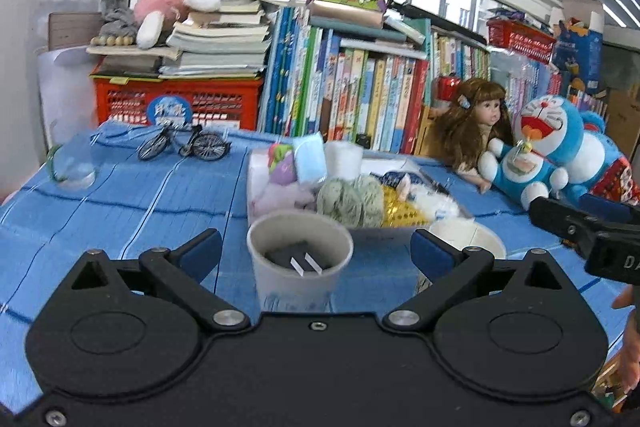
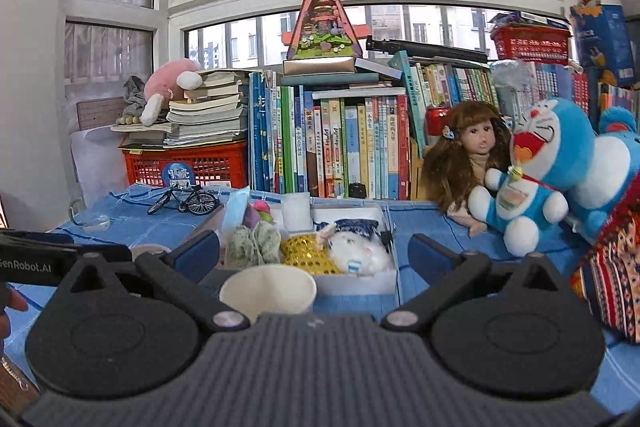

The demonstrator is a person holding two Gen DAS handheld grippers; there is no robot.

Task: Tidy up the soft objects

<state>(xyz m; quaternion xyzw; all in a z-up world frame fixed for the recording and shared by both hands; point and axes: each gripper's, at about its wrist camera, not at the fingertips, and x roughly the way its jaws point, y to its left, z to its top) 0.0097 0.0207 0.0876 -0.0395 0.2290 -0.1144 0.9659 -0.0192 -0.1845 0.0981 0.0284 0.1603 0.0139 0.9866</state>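
Observation:
A white tray (image 1: 372, 231) on the blue cloth holds soft things: a green yarn ball (image 1: 350, 201), a gold sequin piece (image 1: 400, 213), a white plush (image 1: 436, 205), a light blue sponge (image 1: 310, 159). The tray also shows in the right wrist view (image 2: 360, 283). A paper cup (image 1: 298, 255) with a black plug inside stands between the fingers of my open left gripper (image 1: 316, 251). A second, empty paper cup (image 2: 267, 291) stands just in front of my open right gripper (image 2: 314, 255). Both grippers are empty.
A doll (image 1: 474, 131) and a blue cat plush (image 1: 540, 155) lean at the right by rows of books (image 1: 360, 95). A toy bicycle (image 1: 184, 145) and a glass dome (image 1: 72, 167) stand at the far left. A red crate (image 1: 176, 103) stands behind.

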